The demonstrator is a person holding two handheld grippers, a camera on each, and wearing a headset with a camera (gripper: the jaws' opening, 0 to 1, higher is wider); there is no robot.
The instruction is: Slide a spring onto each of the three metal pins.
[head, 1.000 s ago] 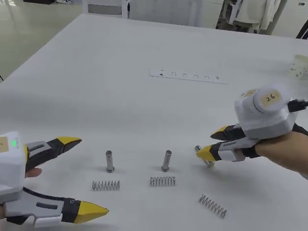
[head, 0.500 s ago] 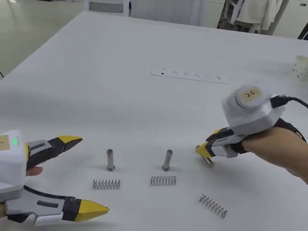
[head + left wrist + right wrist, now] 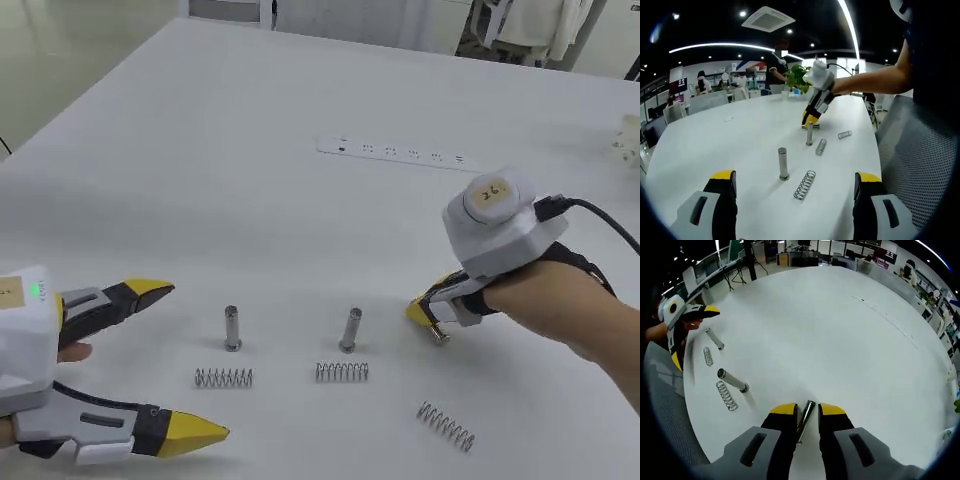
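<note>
Two steel pins (image 3: pixel 232 328) (image 3: pixel 351 329) stand upright on the white table (image 3: pixel 300 220). In front of each lies a spring (image 3: pixel 224 377) (image 3: pixel 342 372), and a third spring (image 3: pixel 445 426) lies further right. The third pin (image 3: pixel 437 336) lies tilted on the table, and my right gripper (image 3: pixel 424 312) is shut on it. In the right gripper view the pin (image 3: pixel 805 419) runs between the narrowed yellow-tipped jaws of that gripper (image 3: pixel 808 410). My left gripper (image 3: pixel 180 362) stands wide open at the near left, holding nothing. Its own view looks between its jaws at a pin (image 3: pixel 783 162) and a spring (image 3: pixel 804 184).
A white power strip (image 3: pixel 400 154) lies across the middle of the table, further back. A pale cup (image 3: pixel 628 138) sits at the far right edge. The near table edge runs just behind the springs. In the left gripper view, people and chairs show in the background.
My right gripper has come down and left onto the lying pin, and its jaws have closed from open to narrow around it. The left gripper has held still.
</note>
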